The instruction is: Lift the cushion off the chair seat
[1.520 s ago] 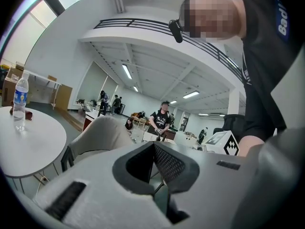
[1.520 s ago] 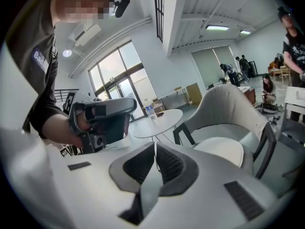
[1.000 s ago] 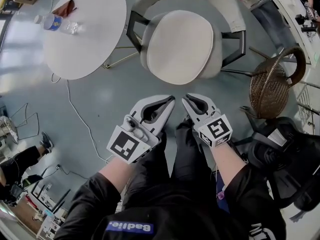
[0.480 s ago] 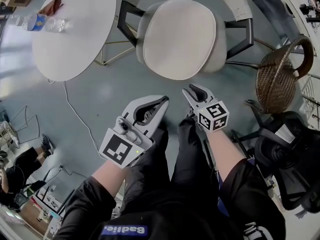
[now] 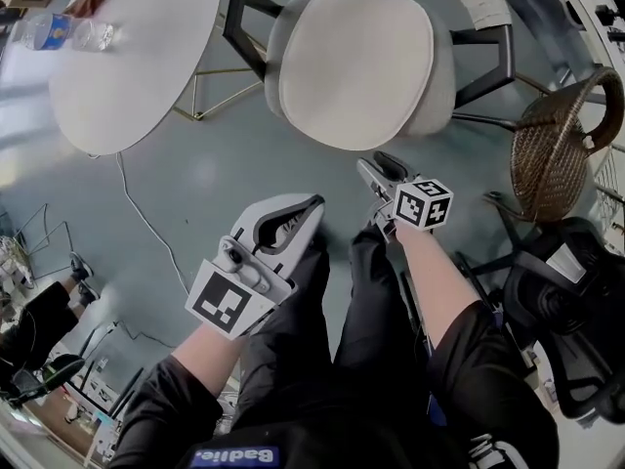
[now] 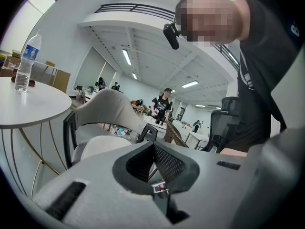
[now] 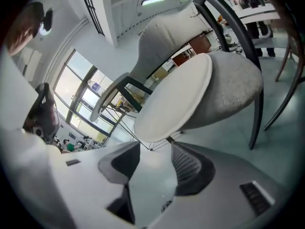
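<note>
The cream oval cushion [image 5: 356,62] lies flat on the grey chair [image 5: 444,76], straight ahead of me. My right gripper [image 5: 376,166] is turned on its side just short of the seat's front edge. Its jaws are opening, with nothing between them. In the right gripper view the cushion [image 7: 176,97] and seat [image 7: 233,87] fill the space beyond the gripper [image 7: 155,144]. My left gripper [image 5: 314,205] hangs lower left, farther from the chair, shut and empty. The left gripper view shows its closed tips [image 6: 153,146] and the cushion [image 6: 102,144] behind them.
A round white table [image 5: 137,57] at the left carries a water bottle [image 5: 59,32]. A wicker basket [image 5: 566,154] and a black office chair [image 5: 566,301] stand at the right. A white cable [image 5: 146,223] runs over the floor.
The right gripper has rolled onto its side and its jaws have spread apart. Both hands have sunk and come closer to the seat's front edge.
</note>
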Action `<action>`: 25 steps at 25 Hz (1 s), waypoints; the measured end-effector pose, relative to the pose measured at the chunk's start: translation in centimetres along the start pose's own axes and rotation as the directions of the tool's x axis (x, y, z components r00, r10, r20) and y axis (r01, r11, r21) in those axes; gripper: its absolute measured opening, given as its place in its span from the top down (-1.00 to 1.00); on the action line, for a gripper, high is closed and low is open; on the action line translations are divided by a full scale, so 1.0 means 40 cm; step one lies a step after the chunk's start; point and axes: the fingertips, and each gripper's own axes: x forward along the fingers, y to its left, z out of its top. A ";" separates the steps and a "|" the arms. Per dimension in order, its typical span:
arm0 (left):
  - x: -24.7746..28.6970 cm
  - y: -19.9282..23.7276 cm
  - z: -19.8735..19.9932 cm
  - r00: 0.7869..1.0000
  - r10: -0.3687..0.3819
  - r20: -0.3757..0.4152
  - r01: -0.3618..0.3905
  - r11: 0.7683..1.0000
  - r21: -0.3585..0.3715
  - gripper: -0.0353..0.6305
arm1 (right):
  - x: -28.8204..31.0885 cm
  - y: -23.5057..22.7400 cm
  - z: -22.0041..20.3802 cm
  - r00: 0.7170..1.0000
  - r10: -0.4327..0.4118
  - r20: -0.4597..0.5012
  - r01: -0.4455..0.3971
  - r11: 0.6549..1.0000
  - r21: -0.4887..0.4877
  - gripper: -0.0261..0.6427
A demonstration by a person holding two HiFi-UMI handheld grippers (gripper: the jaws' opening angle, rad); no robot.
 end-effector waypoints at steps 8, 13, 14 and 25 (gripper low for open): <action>-0.015 0.002 -0.048 1.000 0.011 -0.010 -0.011 1.000 -0.016 0.85 | 0.035 -0.007 0.041 0.993 0.062 0.096 -0.073 0.990 0.116 0.33; -0.020 0.005 -0.071 1.000 0.016 -0.019 -0.017 1.000 -0.022 0.85 | 0.058 -0.013 0.065 0.986 0.096 0.140 -0.121 0.975 0.188 0.34; -0.020 0.007 -0.074 1.000 0.019 -0.019 -0.020 0.999 -0.027 0.85 | 0.061 -0.015 0.071 0.984 0.099 0.151 -0.129 0.970 0.207 0.34; -0.052 -0.049 -0.018 0.999 0.034 0.003 -0.034 0.998 -0.050 0.85 | -0.010 0.060 0.131 0.971 0.124 0.206 -0.171 0.957 0.232 0.75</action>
